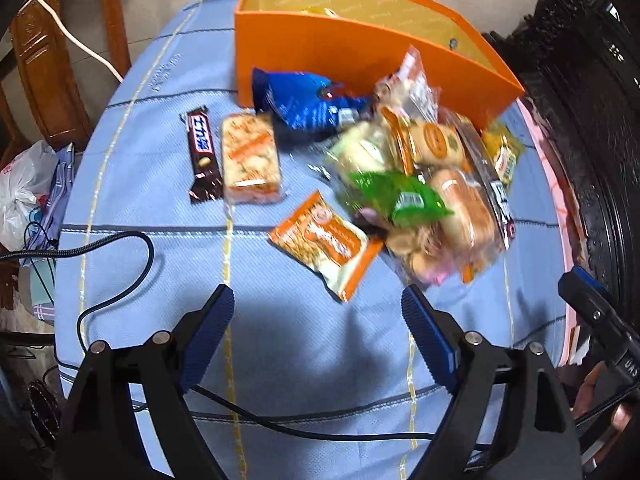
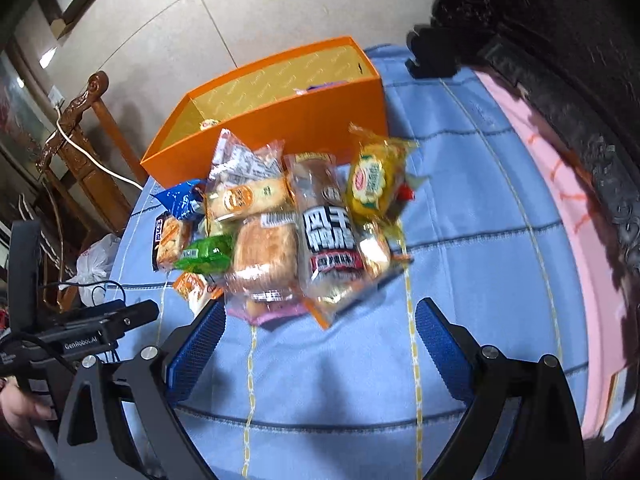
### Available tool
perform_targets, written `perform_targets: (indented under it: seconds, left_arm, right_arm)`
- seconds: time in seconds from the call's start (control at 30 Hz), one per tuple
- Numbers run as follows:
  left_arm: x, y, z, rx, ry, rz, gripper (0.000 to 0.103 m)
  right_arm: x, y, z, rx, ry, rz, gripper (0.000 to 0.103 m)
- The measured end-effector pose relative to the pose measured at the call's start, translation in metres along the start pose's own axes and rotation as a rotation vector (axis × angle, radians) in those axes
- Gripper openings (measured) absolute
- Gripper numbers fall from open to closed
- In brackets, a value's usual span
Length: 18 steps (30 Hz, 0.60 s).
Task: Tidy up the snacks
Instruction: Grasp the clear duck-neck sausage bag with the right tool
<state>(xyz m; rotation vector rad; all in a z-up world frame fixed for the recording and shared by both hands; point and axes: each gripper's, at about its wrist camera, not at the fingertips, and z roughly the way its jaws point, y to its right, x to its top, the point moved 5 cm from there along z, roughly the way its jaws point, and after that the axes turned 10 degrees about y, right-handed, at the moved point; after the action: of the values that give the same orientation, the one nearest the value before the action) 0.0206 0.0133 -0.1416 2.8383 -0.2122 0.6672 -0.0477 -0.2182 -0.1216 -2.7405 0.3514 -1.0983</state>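
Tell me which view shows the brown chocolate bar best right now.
The left wrist view: the chocolate bar lies fully exposed on the blue tablecloth, beside the rice-cracker pack. In the right wrist view only a sliver of the bar shows at the pile's left edge, mostly hidden behind that pack.
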Motion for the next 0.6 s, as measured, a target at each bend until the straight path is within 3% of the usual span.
perform_targets:
  seconds: [0.07, 0.17, 0.43, 0.5, 0.6]
  left_arm:
    - [-0.002, 0.000, 0.001, -0.002, -0.012, -0.003, 0.084]
    - [-0.001, -0.003, 0.001, 0.003, -0.012, -0.013, 0.086]
    - [0.002, -0.021, 0.006, 0.039, -0.022, -0.054, 0.088]
    - [0.002, -0.023, 0.009, 0.041, -0.028, -0.070, 0.088]
    - [0.002, -0.025, 0.014, 0.055, -0.036, -0.064, 0.088]
  right_arm:
    - [-0.003, 0.005, 0.004, -0.011, -0.021, 0.015, 0.095]
    - [-0.004, 0.004, 0.014, -0.007, -0.056, -0.007, 0.082]
    - [0.030, 0.003, 0.056, -0.010, -0.062, -0.014, 0.077]
    - [0.039, 0.001, 0.075, -0.009, -0.089, -0.025, 0.070]
    - [0.046, -0.001, 0.104, -0.026, -0.128, -0.043, 0.070]
